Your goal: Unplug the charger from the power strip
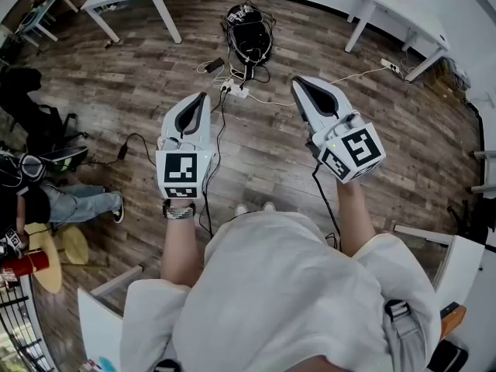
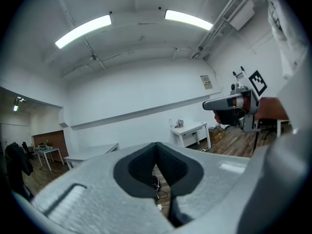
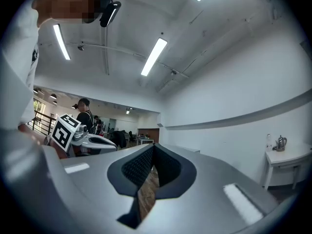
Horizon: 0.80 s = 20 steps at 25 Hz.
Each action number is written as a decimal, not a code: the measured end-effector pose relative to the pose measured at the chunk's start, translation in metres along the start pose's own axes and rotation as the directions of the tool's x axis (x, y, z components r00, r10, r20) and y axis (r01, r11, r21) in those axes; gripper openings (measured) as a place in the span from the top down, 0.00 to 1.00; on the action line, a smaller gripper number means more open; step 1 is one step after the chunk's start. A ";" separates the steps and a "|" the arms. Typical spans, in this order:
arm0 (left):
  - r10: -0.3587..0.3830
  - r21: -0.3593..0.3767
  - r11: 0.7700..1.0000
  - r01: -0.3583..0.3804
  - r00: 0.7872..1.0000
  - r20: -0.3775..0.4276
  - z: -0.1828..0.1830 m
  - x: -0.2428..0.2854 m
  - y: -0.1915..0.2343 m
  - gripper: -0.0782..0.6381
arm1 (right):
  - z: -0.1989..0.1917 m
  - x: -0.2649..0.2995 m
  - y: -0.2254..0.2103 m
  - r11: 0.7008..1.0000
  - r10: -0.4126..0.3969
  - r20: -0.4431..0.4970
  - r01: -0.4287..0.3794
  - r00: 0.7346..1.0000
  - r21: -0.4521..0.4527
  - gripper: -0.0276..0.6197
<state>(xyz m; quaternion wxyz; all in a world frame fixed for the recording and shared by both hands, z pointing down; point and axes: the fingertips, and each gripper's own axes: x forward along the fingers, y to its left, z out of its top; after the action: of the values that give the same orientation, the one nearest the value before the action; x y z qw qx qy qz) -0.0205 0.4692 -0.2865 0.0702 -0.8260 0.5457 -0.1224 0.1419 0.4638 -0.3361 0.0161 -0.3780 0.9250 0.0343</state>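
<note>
**Now the grey left gripper (image 1: 203, 95) and the grey right gripper (image 1: 297, 81) are both closed on nothing**

Nearest to the camera is the person's white shirt (image 1: 279, 285). From it two bare forearms reach forward. Each hand holds one gripper about level, side by side and apart. The jaws of the left gripper (image 2: 156, 144) are pressed together, with nothing between them. The jaws of the right gripper (image 3: 153, 145) are together in the same way and also hold nothing.

Beyond the tips, on the brown wooden floor (image 1: 155, 68), lies the long white power strip (image 1: 235, 91), well apart from both grippers. White and black cables meet at it. The charger is there among the plugs, but it is too small to tell apart. Just behind the strip rests a black backpack (image 1: 249, 37). Farthest away stand white tables (image 1: 403, 10).
</note>
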 end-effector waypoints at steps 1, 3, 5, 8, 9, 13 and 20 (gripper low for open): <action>0.003 0.000 1.000 -0.003 1.000 -0.001 0.001 0.001 -0.002 0.88 | -0.001 -0.002 -0.002 1.000 0.003 0.000 -0.003 1.000 0.001 0.95; 0.016 -0.005 1.000 -0.016 1.000 -0.002 0.001 0.001 -0.005 0.88 | -0.003 -0.004 -0.005 1.000 0.015 -0.005 -0.015 1.000 0.004 0.95; 0.029 -0.011 1.000 -0.029 1.000 -0.006 -0.001 0.002 -0.007 0.88 | -0.007 -0.005 -0.006 1.000 0.028 -0.019 -0.028 0.999 -0.002 0.95; 0.045 -0.018 0.999 -0.046 0.999 -0.017 -0.007 0.000 -0.012 0.88 | -0.015 -0.009 -0.006 0.999 0.040 -0.041 -0.040 0.998 -0.009 0.95; 0.052 -0.023 0.998 -0.052 0.998 -0.020 -0.009 0.000 -0.012 0.88 | -0.017 -0.009 -0.008 0.999 0.041 -0.044 -0.042 0.998 -0.006 0.95; 0.067 -0.063 0.996 -0.069 0.997 -0.030 -0.016 0.006 -0.012 0.88 | -0.022 -0.006 -0.017 0.999 0.037 -0.041 -0.037 0.998 0.008 0.95; 0.059 -0.071 0.996 -0.060 0.998 -0.026 -0.027 0.043 0.004 0.88 | -0.033 0.021 -0.040 1.000 0.020 -0.026 -0.020 0.999 0.005 0.95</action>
<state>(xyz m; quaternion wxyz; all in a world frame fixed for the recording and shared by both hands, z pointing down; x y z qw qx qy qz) -0.0158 0.4288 -0.2562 0.0376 -0.8099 0.5749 -0.1102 0.1553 0.4183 -0.3065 0.0048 -0.3693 0.9289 0.0275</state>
